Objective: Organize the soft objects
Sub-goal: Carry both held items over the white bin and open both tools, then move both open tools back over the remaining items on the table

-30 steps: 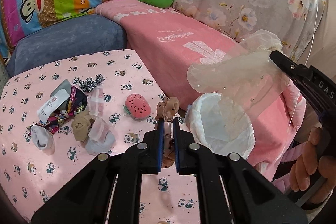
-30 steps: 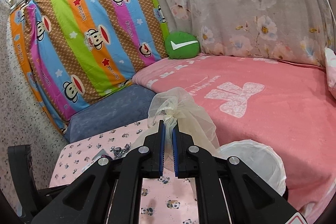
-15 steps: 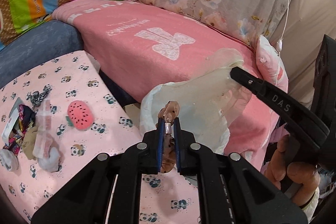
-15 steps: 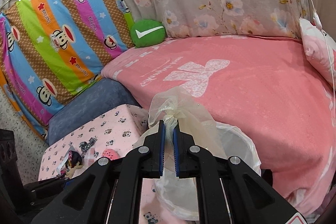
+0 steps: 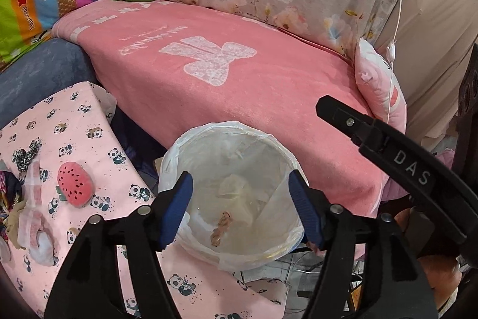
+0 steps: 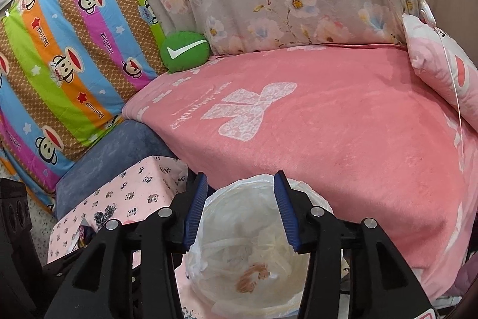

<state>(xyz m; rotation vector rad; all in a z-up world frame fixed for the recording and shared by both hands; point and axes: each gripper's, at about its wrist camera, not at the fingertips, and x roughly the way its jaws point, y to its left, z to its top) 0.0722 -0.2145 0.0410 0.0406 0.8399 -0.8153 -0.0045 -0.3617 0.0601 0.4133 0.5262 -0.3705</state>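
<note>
Brown hair tie [image 5: 220, 229] down in the lined bin [image 5: 191, 139], under both claws. Left claw [image 5: 240, 208] just opened, fingers apart, nothing between. Right claw [image 6: 240, 210] just opened too, empty. Past the bin, watermelon toy [image 5: 74, 187] on the panda cloth [image 5: 59, 121]. Farther back, pink blanket [image 5: 269, 85].

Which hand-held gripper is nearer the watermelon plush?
Left. The left hand-held gripper hangs over the lined bin beside the watermelon plush; the right hand-held gripper is farther off.
</note>
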